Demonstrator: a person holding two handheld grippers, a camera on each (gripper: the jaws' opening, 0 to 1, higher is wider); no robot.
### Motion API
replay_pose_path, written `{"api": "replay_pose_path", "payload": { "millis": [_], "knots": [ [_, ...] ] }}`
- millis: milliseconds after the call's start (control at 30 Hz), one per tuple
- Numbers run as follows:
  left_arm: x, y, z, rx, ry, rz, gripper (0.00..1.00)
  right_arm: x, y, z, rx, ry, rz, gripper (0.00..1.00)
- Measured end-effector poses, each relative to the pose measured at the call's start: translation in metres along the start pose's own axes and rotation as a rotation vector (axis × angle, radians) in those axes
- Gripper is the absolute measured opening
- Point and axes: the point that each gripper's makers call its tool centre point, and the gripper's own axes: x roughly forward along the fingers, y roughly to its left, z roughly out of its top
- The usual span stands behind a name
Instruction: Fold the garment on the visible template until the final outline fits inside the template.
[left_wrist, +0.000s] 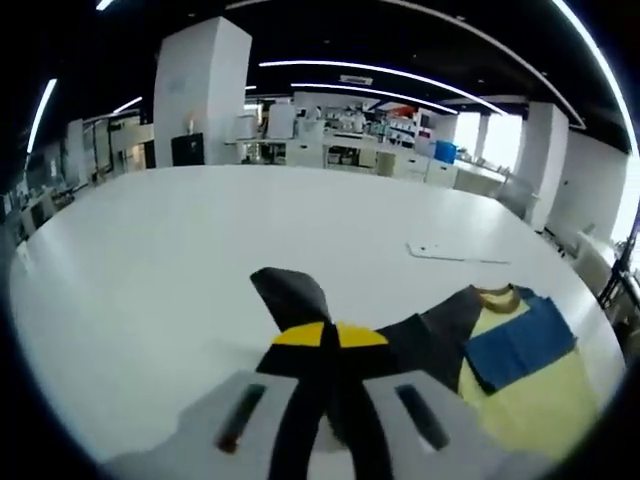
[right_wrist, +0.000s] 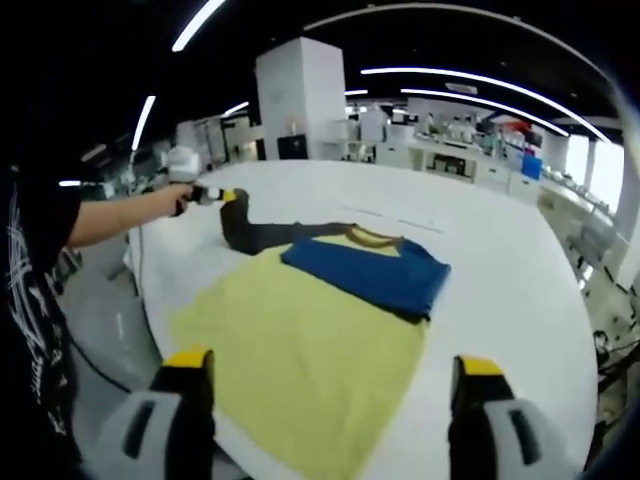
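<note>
White table (right_wrist: 500, 270), yellow garment (right_wrist: 310, 360), left gripper (left_wrist: 328, 345) pinching dark sleeve (left_wrist: 290, 292)

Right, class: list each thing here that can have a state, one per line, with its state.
Left gripper: shut on sleeve.
Sleeve: dark, pinched and lifted off the table.
Garment: yellow body spread flat, blue part folded over it.
Right gripper: open, holding nothing, above the garment's near edge.

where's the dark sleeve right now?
In the left gripper view the dark sleeve is pinched in the left claw, left of the blue sleeve; the right gripper view shows it stretched toward the table's far-left edge.
</note>
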Motion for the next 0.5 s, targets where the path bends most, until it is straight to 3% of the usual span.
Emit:
{"api": "replay_pose_path", "payload": {
  "millis": [500],
  "knots": [
    [0.01,-0.063,0.025,0.036,-0.042,-0.112,0.0,-0.005,0.006,-0.002,-0.009,0.004,0.007,1.0]
  ]
}}
